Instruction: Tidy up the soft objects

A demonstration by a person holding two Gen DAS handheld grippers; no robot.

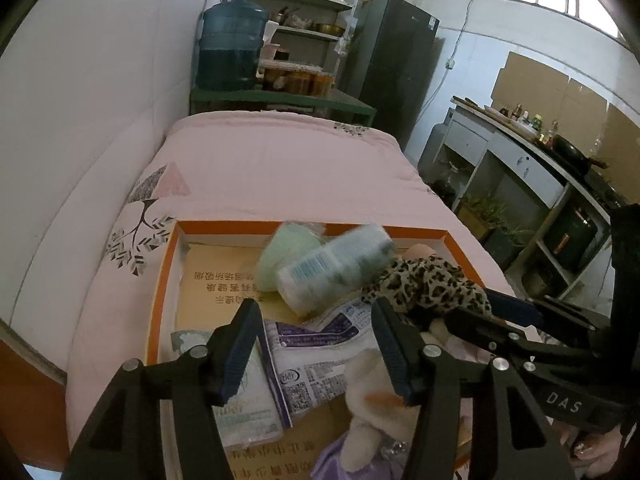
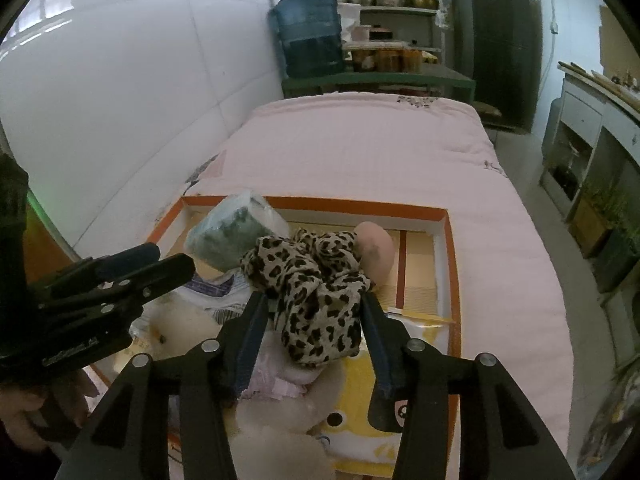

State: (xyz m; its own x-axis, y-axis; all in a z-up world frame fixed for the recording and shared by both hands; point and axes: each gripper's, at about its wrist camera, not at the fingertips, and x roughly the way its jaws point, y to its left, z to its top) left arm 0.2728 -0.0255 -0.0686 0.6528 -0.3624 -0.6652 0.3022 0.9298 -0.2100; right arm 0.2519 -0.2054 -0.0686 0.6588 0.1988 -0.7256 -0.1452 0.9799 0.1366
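An orange-rimmed cardboard box [image 1: 168, 264] lies on a pink bed and holds soft things. A leopard-print cloth [image 2: 316, 288] lies in it, also in the left wrist view [image 1: 428, 284]. My right gripper [image 2: 314, 320] is open with its fingers either side of the cloth, and it shows in the left wrist view [image 1: 480, 312]. My left gripper [image 1: 312, 340] is open over flat tissue packs [image 1: 312, 344] and a white plush toy [image 1: 372, 396]. A wrapped blue-green bundle [image 1: 336, 268] sits at the box's far side.
A pink round soft object [image 2: 376, 248] lies behind the cloth. A yellow printed towel [image 2: 360, 420] and pale pink fabric [image 2: 276, 380] lie at the near end. The pink quilt [image 2: 360, 152] stretches beyond. A water jug [image 1: 232, 48] and shelves stand behind, a counter to the right.
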